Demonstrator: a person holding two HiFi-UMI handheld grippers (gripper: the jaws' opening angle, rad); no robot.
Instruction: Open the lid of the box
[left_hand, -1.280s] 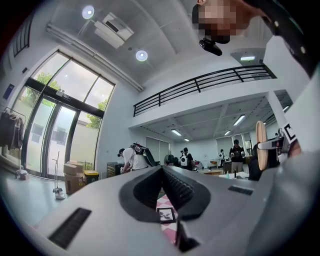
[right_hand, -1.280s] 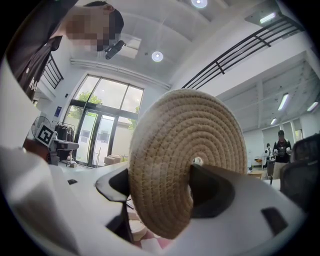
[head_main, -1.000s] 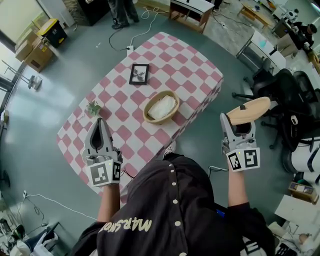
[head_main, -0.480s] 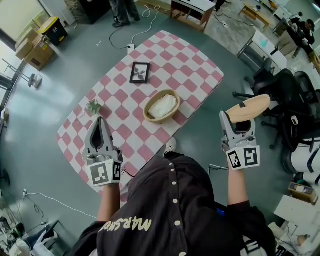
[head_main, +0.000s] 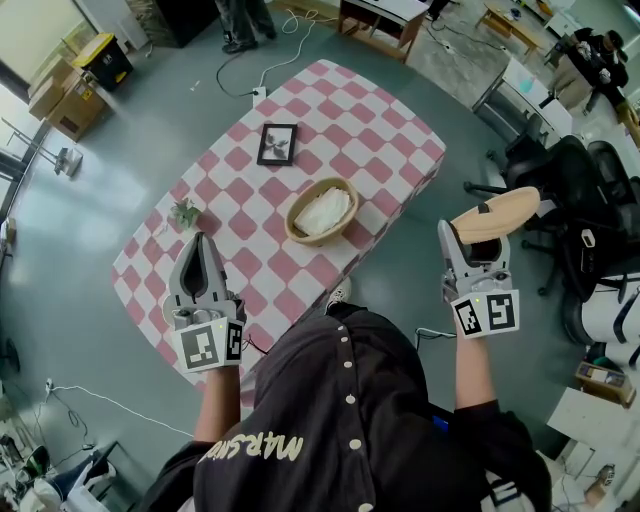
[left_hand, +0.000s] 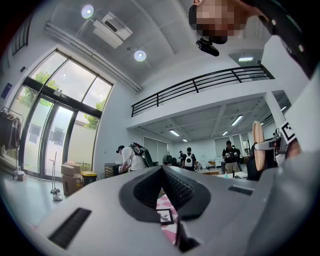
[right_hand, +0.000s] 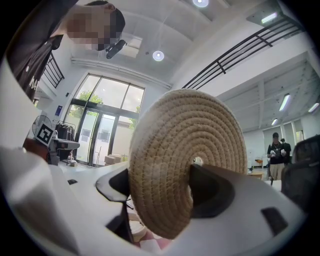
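The box is a round woven basket (head_main: 321, 213) standing uncovered on the pink-and-white checked table (head_main: 340, 110), with white cloth inside it. Its flat woven lid (head_main: 497, 215) is held in the air off the table's right edge, with my right gripper (head_main: 478, 240) shut on it. In the right gripper view the lid (right_hand: 185, 165) stands on edge between the jaws and fills the middle. My left gripper (head_main: 203, 238) hovers over the table's near left part, jaws shut with nothing in them (left_hand: 162, 170).
A black picture frame (head_main: 278, 146) lies on the table's far side and a small plant (head_main: 186, 214) near its left edge. Black office chairs (head_main: 560, 190) stand to the right, cardboard boxes (head_main: 65, 95) at the far left. Several people (left_hand: 131, 157) stand in the background.
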